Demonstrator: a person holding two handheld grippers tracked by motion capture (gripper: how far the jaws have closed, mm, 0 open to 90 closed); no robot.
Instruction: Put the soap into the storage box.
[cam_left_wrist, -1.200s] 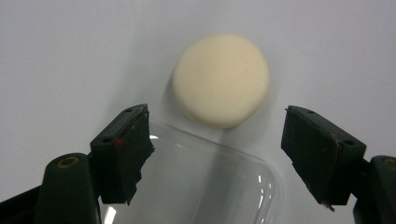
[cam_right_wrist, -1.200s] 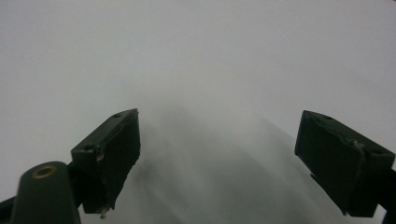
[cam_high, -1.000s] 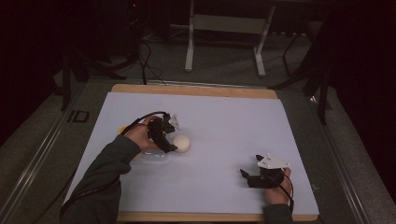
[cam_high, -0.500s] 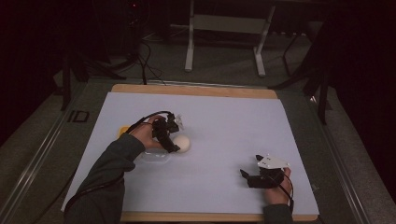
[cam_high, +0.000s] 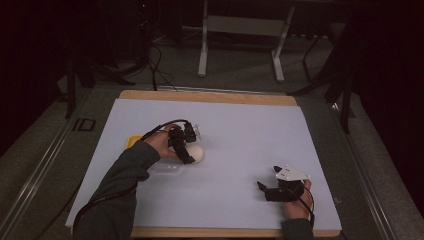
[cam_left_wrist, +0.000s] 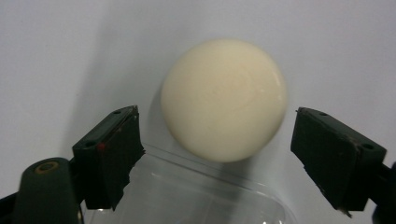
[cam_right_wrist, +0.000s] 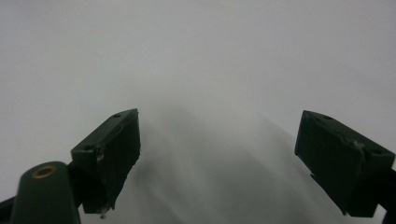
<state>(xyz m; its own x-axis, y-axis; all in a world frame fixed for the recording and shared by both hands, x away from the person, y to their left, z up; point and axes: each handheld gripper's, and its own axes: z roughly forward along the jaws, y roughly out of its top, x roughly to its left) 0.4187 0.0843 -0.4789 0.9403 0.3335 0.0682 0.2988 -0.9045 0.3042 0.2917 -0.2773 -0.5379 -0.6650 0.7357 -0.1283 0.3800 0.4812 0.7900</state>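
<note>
Fingers of left gripper just opened; cream ball free.

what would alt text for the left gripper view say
A cream-coloured ball lies on a pale sheet between the open jaws of the left claw, neither black pad touching it; the jaws have just been opening. The rim of a clear plastic container sits below the ball at the bottom of the picture.
</note>
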